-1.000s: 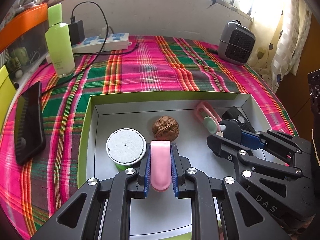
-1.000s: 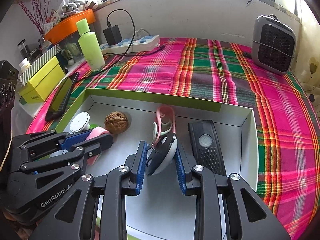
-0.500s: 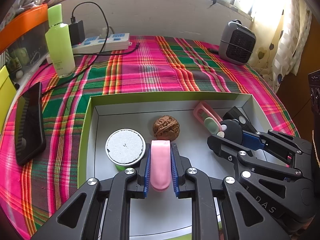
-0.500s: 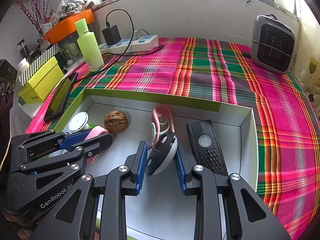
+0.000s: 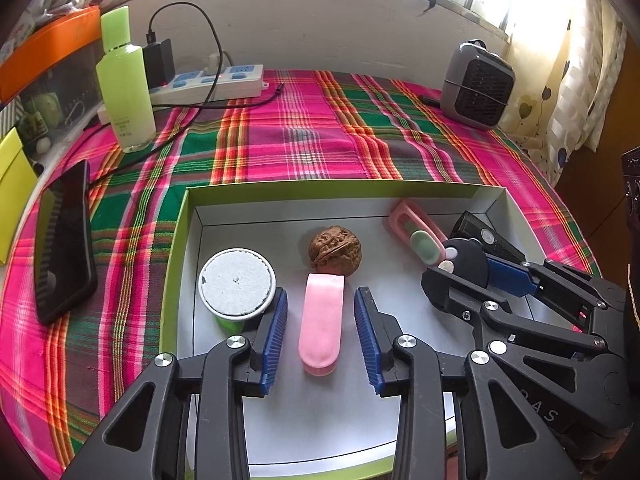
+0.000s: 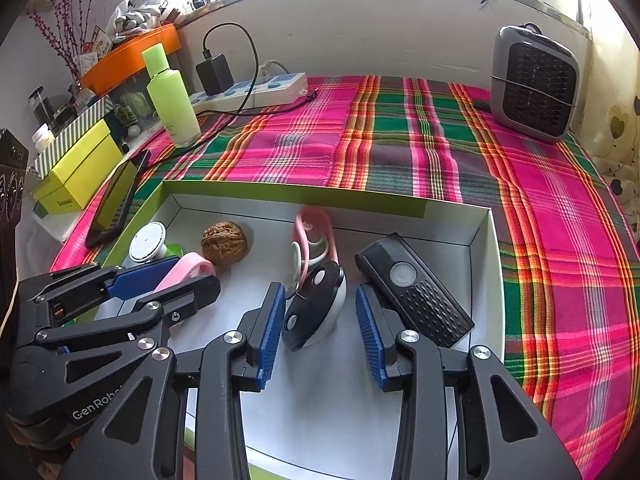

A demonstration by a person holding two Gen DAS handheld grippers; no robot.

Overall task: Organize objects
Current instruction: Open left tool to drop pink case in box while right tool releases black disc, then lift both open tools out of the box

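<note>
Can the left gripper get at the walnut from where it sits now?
Probably not head-on: the left gripper is open, but the pink case lies between its fingers, directly in front of the walnut. Nothing covers the walnut, so lifting over the case should work.

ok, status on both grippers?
Left gripper open around pink case. Right gripper open around black-and-white gadget. Both lie in the tray. Nothing blocking.

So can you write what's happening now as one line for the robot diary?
left gripper: open around pink case | right gripper: open around black disc | both inside box
</note>
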